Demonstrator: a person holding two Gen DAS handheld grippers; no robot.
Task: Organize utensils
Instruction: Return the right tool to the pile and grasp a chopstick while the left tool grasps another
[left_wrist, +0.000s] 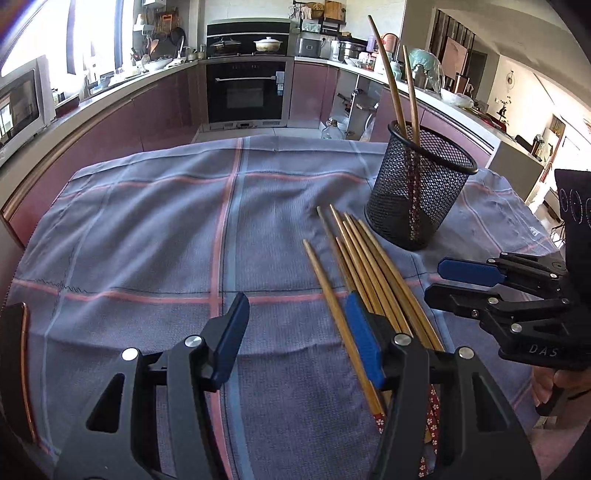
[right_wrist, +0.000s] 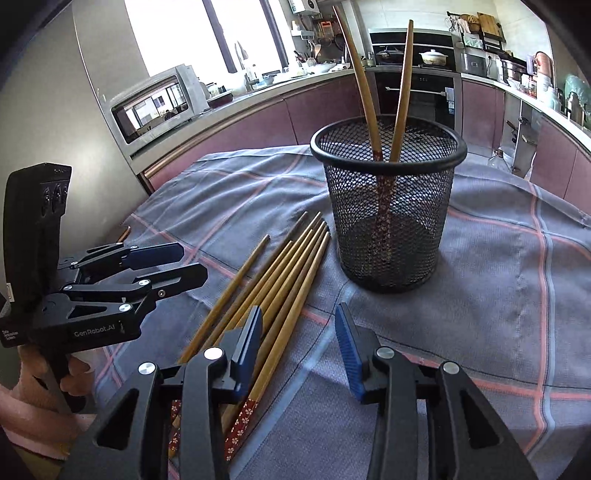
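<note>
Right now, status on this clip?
Left tongs open, right tongs open, both empty. Two chopsticks in mesh holder; loose chopsticks on cloth. Nothing blocking.

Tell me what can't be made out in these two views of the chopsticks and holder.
- Loose chopsticks: patterned ends pass under the left gripper in the left wrist view, and under the right gripper in the right wrist view.
- Mesh holder: the two standing chopsticks blur behind the mesh, so their lower ends are unclear.
- Microwave: cut by the left edge.
</note>
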